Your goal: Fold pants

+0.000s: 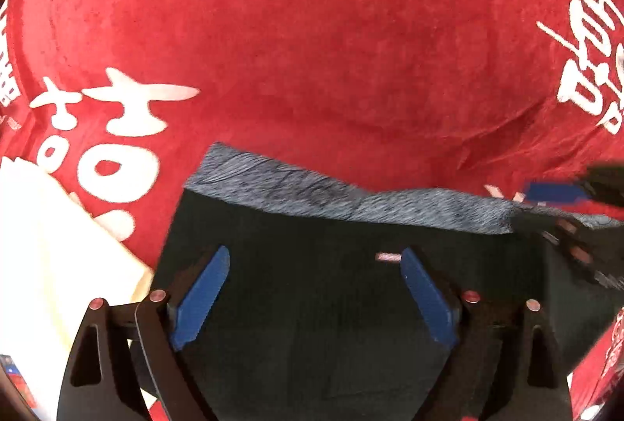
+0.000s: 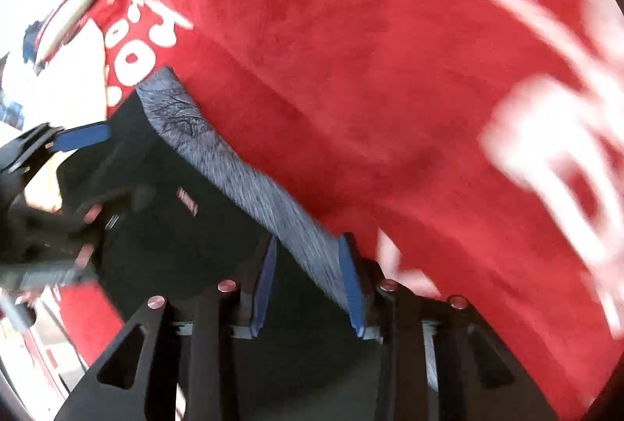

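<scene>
On the red blanket (image 1: 331, 50) lie the dark pants (image 1: 312, 304), grey waistband (image 1: 351, 198) on the far edge. Risk: right gripper (image 2: 308, 280) straddles the waistband end, fingers only partly apart, grip unclear; a loose pinch could drop the corner and skew the fold. Left gripper (image 1: 314, 288) hovers low over the dark cloth, fingers wide apart, holding nothing. Cream cloth (image 1: 46, 245) lies beside the pants.

A red cloth (image 1: 331, 42) with large white characters spreads across nearly the whole left wrist view; a pale cream cloth (image 1: 58, 249) lies on its lower-left part, overlapping the print; the right wrist view shows the same red cloth (image 2: 370, 70), motion-blurred.
</scene>
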`<state>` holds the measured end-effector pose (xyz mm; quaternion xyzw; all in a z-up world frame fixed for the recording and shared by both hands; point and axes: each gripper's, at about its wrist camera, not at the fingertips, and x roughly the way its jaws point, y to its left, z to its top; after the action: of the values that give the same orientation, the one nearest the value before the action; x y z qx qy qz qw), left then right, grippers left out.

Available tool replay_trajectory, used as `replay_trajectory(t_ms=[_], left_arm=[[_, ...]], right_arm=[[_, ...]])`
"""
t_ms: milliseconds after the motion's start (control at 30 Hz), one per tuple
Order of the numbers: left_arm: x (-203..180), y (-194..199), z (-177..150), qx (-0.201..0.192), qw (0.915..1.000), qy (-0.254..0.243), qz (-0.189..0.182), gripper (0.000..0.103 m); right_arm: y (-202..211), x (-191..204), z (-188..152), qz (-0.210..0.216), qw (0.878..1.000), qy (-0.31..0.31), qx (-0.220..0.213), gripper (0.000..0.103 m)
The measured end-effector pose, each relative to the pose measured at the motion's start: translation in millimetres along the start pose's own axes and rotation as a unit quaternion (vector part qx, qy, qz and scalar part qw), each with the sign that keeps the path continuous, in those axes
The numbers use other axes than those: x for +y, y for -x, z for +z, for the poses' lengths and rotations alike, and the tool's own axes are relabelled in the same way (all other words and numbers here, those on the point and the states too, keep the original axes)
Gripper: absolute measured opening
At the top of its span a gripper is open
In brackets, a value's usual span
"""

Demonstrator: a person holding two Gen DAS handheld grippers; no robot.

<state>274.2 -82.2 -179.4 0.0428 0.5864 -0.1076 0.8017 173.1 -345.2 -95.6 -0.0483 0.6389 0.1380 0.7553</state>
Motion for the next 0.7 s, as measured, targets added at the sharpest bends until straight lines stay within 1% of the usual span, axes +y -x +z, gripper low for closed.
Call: replay_trajectory(t_ms=[67, 100, 133, 200, 233, 267, 300, 333, 367, 400, 433, 467, 500, 533, 567, 600, 633, 700], left_arm=[[-5.9, -9.9, -2.1, 0.017, 0.9998, -0.002, 0.010, 0.091], [-4.9, -18.3, -4.7, 0.026, 0.9994, -0.003, 0.023, 0.091], [-0.3, -27.1, -7.8, 0.030, 0.9987, -0.006, 0.041, 0.091], [-0.4, -26.7, -13.0, 0.011, 0.9989, -0.024, 0.040, 0.093], [-1.7, -28.0, -13.5, 0.012, 0.9984, -0.034, 0.043, 0.093], [-4.1, -27.3, -14.0, 0.012, 0.9980, -0.042, 0.046, 0.093], [-5.5, -27.6, -14.0, 0.015, 0.9975, -0.049, 0.049, 0.093], [-6.7, -27.3, -12.7, 0.019, 0.9972, -0.052, 0.051, 0.093], [-10.1, -25.1, -11.9, 0.023, 0.9969, -0.052, 0.054, 0.093], [-12.9, -23.1, -11.6, 0.030, 0.9963, -0.053, 0.060, 0.093], [-16.9, -18.8, -12.5, 0.039, 0.9957, -0.053, 0.066, 0.093], [-25.2, -10.4, -16.0, 0.042, 0.9958, -0.052, 0.062, 0.093], [-33.5, -0.7, -20.9, 0.042, 0.9967, -0.052, 0.047, 0.093], [-40.0, 7.3, -23.5, 0.042, 0.9968, -0.055, 0.039, 0.093], [-52.0, 15.3, -29.9, 0.042, 0.9966, -0.066, 0.027, 0.093], [-62.2, 19.3, -35.2, 0.042, 0.9960, -0.076, 0.020, 0.093], [-69.7, 20.2, -39.3, 0.043, 0.9955, -0.083, 0.015, 0.093], [-88.5, 19.3, -46.4, 0.051, 0.9940, -0.097, -0.002, 0.093]], right_arm=[[16.8, -15.9, -29.0, -0.005, 0.999, -0.039, -0.001, 0.037], [20.3, -22.3, -42.2, -0.012, 0.998, -0.056, 0.000, 0.037], [24.1, -35.2, -64.9, -0.028, 0.996, -0.080, 0.003, 0.037], [22.2, -59.3, -98.2, -0.064, 0.991, -0.114, 0.020, 0.037], [15.4, -77.3, -121.0, -0.086, 0.985, -0.144, 0.043, 0.037], [13.8, -92.1, -139.7, -0.094, 0.980, -0.165, 0.054, 0.036], [20.5, -105.1, -157.6, -0.083, 0.978, -0.188, 0.031, 0.036], [30.9, -116.1, -174.8, -0.093, 0.973, -0.210, 0.017, 0.036], [36.3, -122.2, -185.9, -0.109, 0.968, -0.224, 0.024, 0.036], [42.3, -126.0, -194.9, -0.105, 0.965, -0.239, 0.022, 0.037], [52.0, -128.9, -204.9, -0.089, 0.960, -0.266, 0.019, 0.039], [58.5, -129.2, -210.6, -0.066, 0.956, -0.287, 0.015, 0.040], [64.3, -127.2, -215.4, -0.029, 0.952, -0.305, 0.004, 0.040], [70.4, -121.4, -220.3, 0.022, 0.945, -0.327, -0.014, 0.040], [72.6, -115.7, -223.2, 0.061, 0.937, -0.343, -0.025, 0.040], [70.1, -105.6, -225.8, 0.119, 0.922, -0.366, -0.037, 0.040], [62.0, -92.5, -225.2, 0.160, 0.908, -0.384, -0.042, 0.040], [45.1, -72.6, -225.9, 0.226, 0.882, -0.412, -0.046, 0.040]])
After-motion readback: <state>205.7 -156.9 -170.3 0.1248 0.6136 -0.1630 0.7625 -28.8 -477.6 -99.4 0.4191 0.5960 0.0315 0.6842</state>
